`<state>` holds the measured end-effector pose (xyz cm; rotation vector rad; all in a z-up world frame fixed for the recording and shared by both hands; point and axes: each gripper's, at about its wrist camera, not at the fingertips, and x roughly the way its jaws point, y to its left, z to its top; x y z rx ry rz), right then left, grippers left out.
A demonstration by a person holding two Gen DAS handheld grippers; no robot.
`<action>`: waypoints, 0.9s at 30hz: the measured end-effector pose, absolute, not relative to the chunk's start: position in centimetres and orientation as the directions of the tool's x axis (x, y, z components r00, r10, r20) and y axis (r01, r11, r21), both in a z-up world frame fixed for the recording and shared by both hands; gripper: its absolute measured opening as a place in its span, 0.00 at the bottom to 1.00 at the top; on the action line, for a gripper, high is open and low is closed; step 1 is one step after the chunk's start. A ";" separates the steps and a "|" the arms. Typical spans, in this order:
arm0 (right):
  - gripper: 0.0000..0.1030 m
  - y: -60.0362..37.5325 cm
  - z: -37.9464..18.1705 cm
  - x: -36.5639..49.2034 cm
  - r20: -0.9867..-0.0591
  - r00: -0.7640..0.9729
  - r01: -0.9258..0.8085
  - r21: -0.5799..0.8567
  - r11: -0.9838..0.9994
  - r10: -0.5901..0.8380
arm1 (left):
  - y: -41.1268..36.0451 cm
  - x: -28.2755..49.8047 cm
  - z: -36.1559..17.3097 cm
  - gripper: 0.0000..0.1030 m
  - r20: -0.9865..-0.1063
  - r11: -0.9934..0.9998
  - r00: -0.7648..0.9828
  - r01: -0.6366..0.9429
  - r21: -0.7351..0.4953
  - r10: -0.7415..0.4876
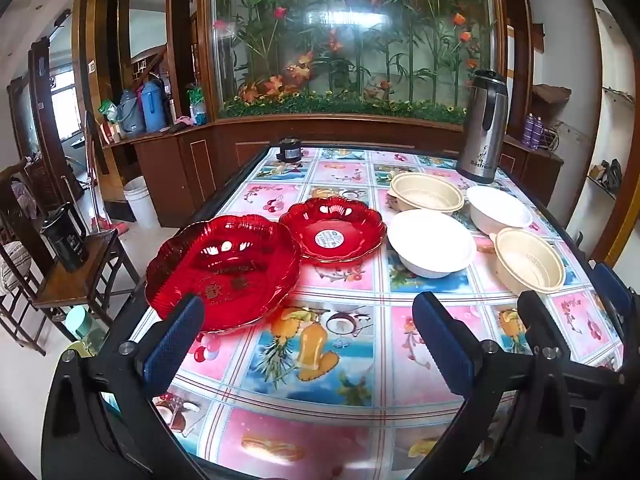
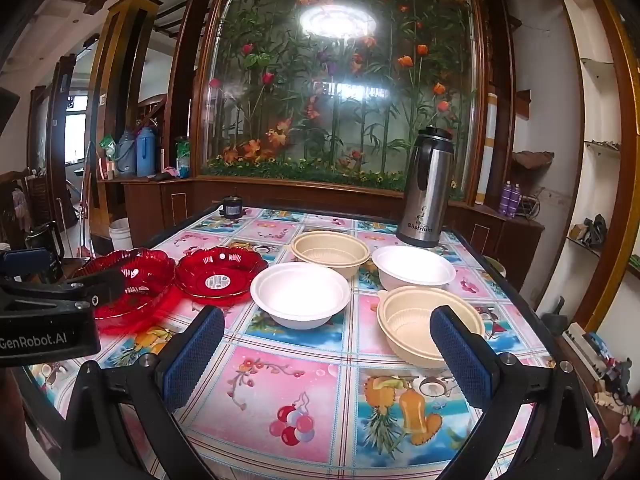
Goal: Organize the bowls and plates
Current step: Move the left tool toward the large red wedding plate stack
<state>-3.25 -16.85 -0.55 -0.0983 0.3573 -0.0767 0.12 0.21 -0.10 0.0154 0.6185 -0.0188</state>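
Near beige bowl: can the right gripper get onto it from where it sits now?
Probably yes. The right gripper has its jaws wide open and empty, and the near beige bowl sits just ahead toward its right side, with only bare tablecloth between. The white bowl stands clear to the left.

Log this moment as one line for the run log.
left gripper open, empty | right gripper open, empty | red plates and bowls untouched on table

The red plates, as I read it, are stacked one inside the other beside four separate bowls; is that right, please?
Not quite: the two red plates lie side by side, the large plate left of the small plate, not stacked. The left wrist view shows it. The four bowls are indeed separate.
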 end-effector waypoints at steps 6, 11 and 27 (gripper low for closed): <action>1.00 -16.2 -0.5 -2.9 -0.345 0.934 0.053 -0.129 0.990 -0.095 | 2.0 0.0 -0.2 1.00 -0.571 1.000 0.821 -0.021 0.004 0.020; 1.00 -13.7 -0.3 -2.4 -0.344 0.935 0.027 -0.174 0.984 -0.086 | 4.0 1.3 -1.2 1.00 -0.603 0.997 0.795 -0.069 0.020 0.067; 1.00 -8.7 0.2 3.3 -0.493 0.870 -0.064 -0.130 0.990 -0.009 | 12.3 1.4 -3.1 1.00 -0.635 0.972 0.750 -0.236 0.000 0.182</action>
